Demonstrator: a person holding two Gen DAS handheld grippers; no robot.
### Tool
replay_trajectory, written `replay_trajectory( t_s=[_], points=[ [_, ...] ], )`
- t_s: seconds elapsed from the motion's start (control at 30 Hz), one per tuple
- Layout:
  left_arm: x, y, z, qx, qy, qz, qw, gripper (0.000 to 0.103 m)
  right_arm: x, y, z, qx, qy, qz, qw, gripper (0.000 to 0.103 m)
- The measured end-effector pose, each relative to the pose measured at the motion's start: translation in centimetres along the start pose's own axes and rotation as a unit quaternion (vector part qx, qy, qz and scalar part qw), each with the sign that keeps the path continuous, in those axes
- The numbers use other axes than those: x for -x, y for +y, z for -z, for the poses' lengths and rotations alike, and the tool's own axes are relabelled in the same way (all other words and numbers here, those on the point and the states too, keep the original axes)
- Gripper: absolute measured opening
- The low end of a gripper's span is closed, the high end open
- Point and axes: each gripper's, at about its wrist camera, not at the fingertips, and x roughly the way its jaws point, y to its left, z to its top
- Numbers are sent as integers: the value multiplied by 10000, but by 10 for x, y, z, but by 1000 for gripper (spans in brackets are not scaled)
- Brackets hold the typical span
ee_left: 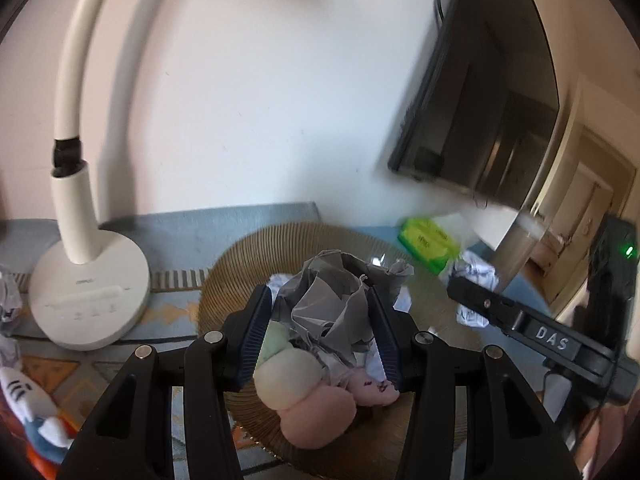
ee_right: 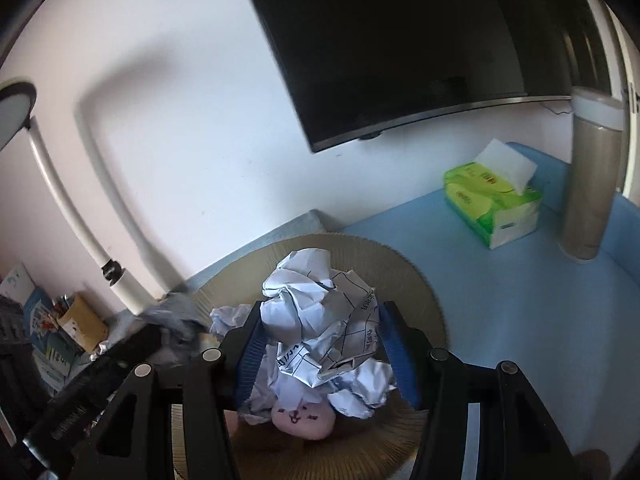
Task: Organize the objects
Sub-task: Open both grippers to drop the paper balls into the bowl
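Observation:
A round woven mat lies on the table and also shows in the right wrist view. My left gripper is shut on a grey crumpled paper ball above the mat. Under it lies a pastel plush toy. My right gripper is shut on a white crumpled paper ball with black lines, above the toy's pink face. More crumpled paper lies on the mat. The right gripper's body shows at the right of the left wrist view.
A white desk lamp stands left of the mat. A green tissue pack and a tall beige cylinder stand on the blue surface at right. A dark monitor hangs above. A pencil cup and books sit far left.

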Motion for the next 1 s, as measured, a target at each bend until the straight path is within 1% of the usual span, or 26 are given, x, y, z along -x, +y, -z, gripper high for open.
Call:
replay_trajectory(
  t_s=[0.07, 0.13, 0.17, 0.2, 0.23, 0.27, 0.3, 0.43, 0.53, 0.6, 0.7, 0.73, 0.77, 0.83, 0.87, 0.93, 1.0],
  points=[
    [-2, -3, 6, -156, 39, -88, 9998, 51, -1, 6, 6, 142, -57, 47, 9999, 54],
    [-2, -5, 8, -299, 97, -107, 9994, 56, 2, 10, 9, 190, -96, 2, 9998, 57],
    [-4, -6, 7, -308, 100, -96, 9994, 66, 6, 11, 11, 179, -141, -67, 9997, 65],
    [-3, -5, 8, -293, 88, -67, 9995, 82, 10, 11, 12, 135, -218, -100, 9996, 77],
    [1, -3, 8, -206, 6, -49, 9998, 88, 13, 9, 13, 97, -291, -92, 9995, 81],
    [4, 0, 9, -151, -66, -25, 9999, 95, 15, 5, 14, 43, -365, -119, 9993, 89],
    [8, 2, 8, -100, -132, 3, 9999, 99, 18, 1, 15, -46, -460, -175, 9988, 90],
    [15, 15, 2, 165, -241, 143, 9995, 99, 18, -11, 17, -299, -529, -248, 9978, 90],
    [16, 25, 1, 359, -261, 181, 9989, 99, 12, -8, 19, -277, -444, -190, 9985, 90],
    [16, 28, 1, 438, -287, 142, 9985, 99, 13, -4, 20, -151, -498, -86, 9986, 90],
    [17, 30, 0, 542, -339, 169, 9978, 99, 18, 7, 24, 174, -746, 381, 9963, 90],
    [20, 30, -1, 570, -360, 196, 9975, 98, 22, 11, 26, 284, -923, 735, 9926, 90],
    [22, 30, -1, 605, -387, 194, 9972, 98, 26, 13, 28, 364, -1051, 952, 9892, 90],
    [34, 31, -2, 685, -429, 198, 9965, 98, 36, 18, 32, 574, -1389, 1403, 9786, 91],
    [40, 29, -2, 707, -427, 190, 9964, 98, 40, 19, 33, 605, -1474, 1536, 9752, 91],
    [61, 25, 2, 620, -469, 93, 9969, 98, 48, 22, 36, 588, -1426, 1523, 9762, 91],
    [83, 23, 7, 421, -514, -115, 9977, 99, 60, 32, 45, 596, -1298, 1316, 9810, 91]
  ],
)
